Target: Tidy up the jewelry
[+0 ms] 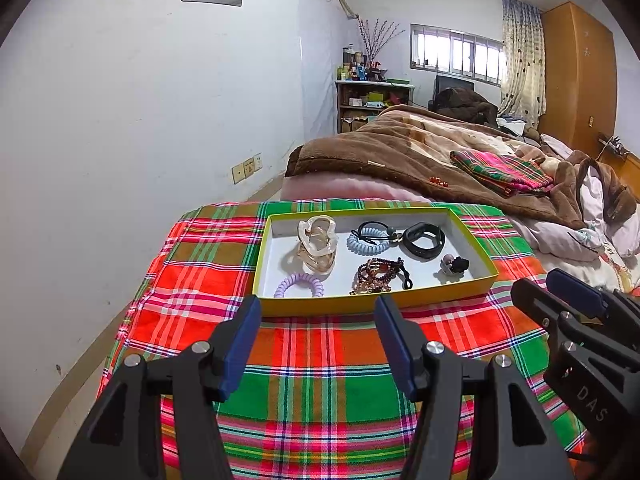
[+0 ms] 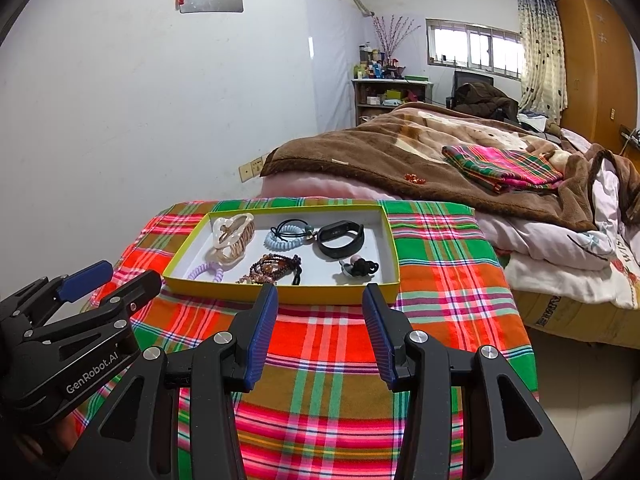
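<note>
Two grippers hung side by side over a plaid cloth (image 1: 320, 360), both short of a yellow-rimmed tray (image 1: 376, 303) holding the jewelry. The left gripper (image 1: 316, 312) had its blue pads apart with nothing between them, its tips level with the tray's near rim in the left wrist view. The right gripper (image 2: 320, 300) likewise stood open and empty, its tips at the same rim in its own view. Inside the tray lay a pale hair claw (image 1: 318, 242) at the far left, a lilac coil tie (image 1: 299, 286) in the near left corner, a light-blue coil tie (image 1: 366, 242) with a black elastic across it, a dark bead bracelet (image 1: 376, 276) near the middle, a black band (image 1: 424, 239) toward the far right and a small dark clip (image 1: 454, 266) by the right wall. None touched either gripper. Beyond the cloth, a brown blanket (image 1: 380, 156) covered a bed, with a folded plaid cloth (image 1: 504, 172) lying on it
</note>
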`<state>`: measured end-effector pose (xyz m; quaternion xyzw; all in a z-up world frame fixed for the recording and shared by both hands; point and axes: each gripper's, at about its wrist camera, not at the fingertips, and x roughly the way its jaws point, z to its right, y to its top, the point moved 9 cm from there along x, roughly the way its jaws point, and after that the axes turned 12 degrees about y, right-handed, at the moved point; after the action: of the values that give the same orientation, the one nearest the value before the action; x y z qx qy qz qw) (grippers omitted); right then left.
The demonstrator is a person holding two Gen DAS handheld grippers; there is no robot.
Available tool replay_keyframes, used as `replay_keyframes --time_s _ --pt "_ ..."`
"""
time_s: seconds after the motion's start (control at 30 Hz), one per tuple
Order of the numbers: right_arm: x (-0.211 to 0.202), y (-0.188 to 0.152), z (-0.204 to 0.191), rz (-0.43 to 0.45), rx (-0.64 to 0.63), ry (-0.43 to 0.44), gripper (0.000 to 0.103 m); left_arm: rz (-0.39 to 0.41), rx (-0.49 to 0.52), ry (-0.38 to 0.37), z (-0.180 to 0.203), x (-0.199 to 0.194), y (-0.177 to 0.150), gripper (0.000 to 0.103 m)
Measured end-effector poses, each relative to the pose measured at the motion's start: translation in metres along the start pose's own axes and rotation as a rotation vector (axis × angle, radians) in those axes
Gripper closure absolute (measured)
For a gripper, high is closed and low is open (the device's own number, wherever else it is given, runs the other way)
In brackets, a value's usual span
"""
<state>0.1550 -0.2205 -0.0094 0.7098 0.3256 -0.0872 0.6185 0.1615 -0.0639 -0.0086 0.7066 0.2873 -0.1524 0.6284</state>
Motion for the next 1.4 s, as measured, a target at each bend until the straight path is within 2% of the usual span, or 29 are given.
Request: replay_keyframes --time_s 1.4 --pt "0.0011 -0.0012 -0.0013 -0.002 0.008 0.006 0.058 -0.013 -0.004 0.005 -0.0010 0.0014 -0.0030 0.042"
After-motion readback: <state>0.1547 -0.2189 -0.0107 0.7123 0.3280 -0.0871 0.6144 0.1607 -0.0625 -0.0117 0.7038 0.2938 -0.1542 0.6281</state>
